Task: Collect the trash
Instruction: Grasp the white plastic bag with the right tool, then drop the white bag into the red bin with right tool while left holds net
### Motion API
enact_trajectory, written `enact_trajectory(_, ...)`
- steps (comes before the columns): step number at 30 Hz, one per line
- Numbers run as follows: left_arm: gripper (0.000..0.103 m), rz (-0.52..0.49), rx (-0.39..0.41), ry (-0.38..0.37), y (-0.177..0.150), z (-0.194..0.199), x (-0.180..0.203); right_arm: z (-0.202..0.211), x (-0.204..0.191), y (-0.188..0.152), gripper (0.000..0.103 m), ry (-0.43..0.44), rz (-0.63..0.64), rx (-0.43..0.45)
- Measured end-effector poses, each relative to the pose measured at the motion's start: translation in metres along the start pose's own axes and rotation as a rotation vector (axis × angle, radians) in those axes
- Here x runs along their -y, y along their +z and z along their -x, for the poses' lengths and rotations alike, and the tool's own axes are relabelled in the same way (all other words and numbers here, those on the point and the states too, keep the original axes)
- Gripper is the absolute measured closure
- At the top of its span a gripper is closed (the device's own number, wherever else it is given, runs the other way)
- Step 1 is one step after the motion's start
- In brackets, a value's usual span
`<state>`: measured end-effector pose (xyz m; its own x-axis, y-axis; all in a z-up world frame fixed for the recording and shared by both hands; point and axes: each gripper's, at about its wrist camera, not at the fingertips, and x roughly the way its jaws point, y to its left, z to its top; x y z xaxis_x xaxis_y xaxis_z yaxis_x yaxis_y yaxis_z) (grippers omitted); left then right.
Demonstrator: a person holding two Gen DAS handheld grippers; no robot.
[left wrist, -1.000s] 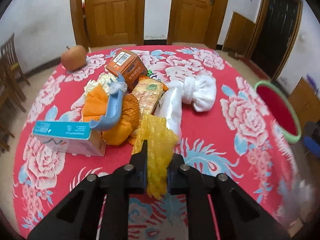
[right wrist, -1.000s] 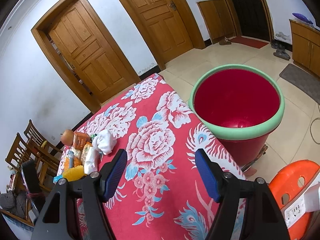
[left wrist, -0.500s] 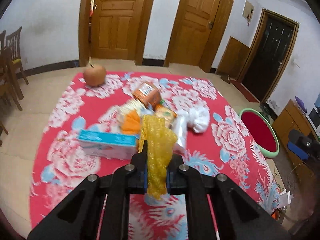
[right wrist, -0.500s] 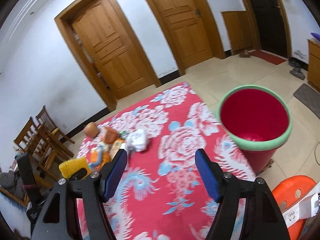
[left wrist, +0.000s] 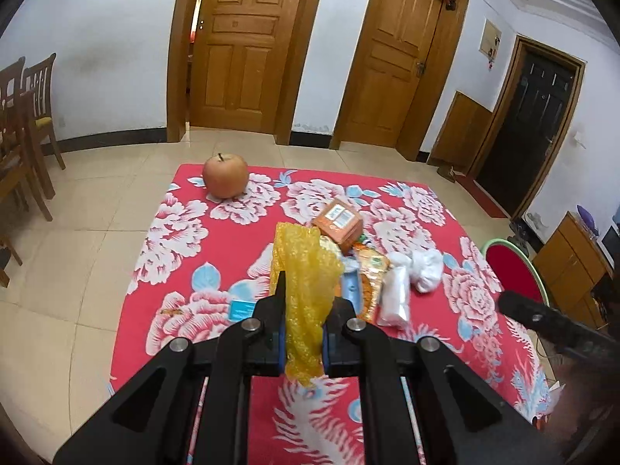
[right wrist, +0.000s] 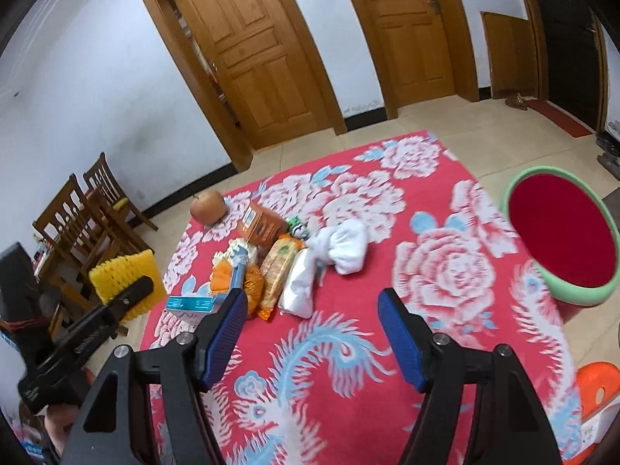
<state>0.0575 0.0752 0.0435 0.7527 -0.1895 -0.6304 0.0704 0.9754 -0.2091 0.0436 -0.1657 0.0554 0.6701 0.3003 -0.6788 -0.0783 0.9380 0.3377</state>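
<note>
1. Left hand-held gripper [left wrist: 304, 333]: jaws clamped tight on yellow bubble wrap [left wrist: 304, 275], which stands up between the pads, raised above the near part of the counter [left wrist: 186, 228]. From the right wrist view the same wrap shows at far left, off the counter's left edge.

2. Right hand-held gripper [right wrist: 312, 333]: jaws wide apart, blue pads [right wrist: 228, 329] bare, nothing between them; it hangs above the near part of the counter.

3. Counter: covered in red cloth with white and blue flowers.

4. Trash heap, middle of the counter:
- orange carton [left wrist: 338, 224], far side of the heap;
- white cloth bundle [right wrist: 343, 248], right side;
- white plastic bag [right wrist: 300, 286], just beside the bundle, nearer;
- tan snack packet [right wrist: 279, 267], left of the bag, touching it;
- orange netting [right wrist: 254, 286], left of the packet;
- teal and white box [right wrist: 192, 306], at the near left of the heap.

5. Apple [left wrist: 225, 176]: far left corner of the counter, well apart from the heap.

6. Red bin with green rim [right wrist: 562, 240]: on the floor beside the counter's right edge, open-topped.

7. 2 wooden chairs [right wrist: 89, 209]: far left, by the wall.
</note>
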Motion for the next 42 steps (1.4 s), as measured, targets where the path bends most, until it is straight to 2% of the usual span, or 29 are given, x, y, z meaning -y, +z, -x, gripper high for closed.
enact_trajectory(10, 0.092, 0.038, -0.003, -0.032, -0.004, -0.018, -0.028, -0.080, -0.013, -0.004, 0.047, -0.016, -0.035, -0.129)
enact_trajectory(15, 0.092, 0.073, 0.001, -0.058, -0.002, -0.021, -0.037, -0.100, -0.018, -0.007, 0.053, -0.019, -0.033, -0.152)
enact_trajectory(19, 0.092, 0.078, -0.004, -0.078, -0.002, -0.022, -0.036, -0.111, -0.019, -0.011, 0.066, -0.028, -0.034, -0.177)
enact_trajectory(25, 0.092, 0.066, 0.007, -0.080, -0.005, -0.012, -0.029, -0.110, -0.018, -0.013, 0.075, -0.030, -0.030, -0.146)
enact_trajectory(30, 0.092, 0.072, 0.016, -0.091, -0.007, -0.002, -0.020, -0.105, -0.016, -0.017, 0.076, 0.010, -0.014, -0.154)
enact_trajectory(37, 0.092, 0.086, 0.000, -0.105, -0.006, -0.004, -0.002, -0.081, -0.011, -0.025, 0.076, 0.031, 0.093, -0.157)
enact_trajectory(42, 0.092, 0.063, 0.010, -0.122, -0.006, 0.003, 0.016, -0.056, 0.007, -0.032, 0.076, 0.051, 0.090, -0.138)
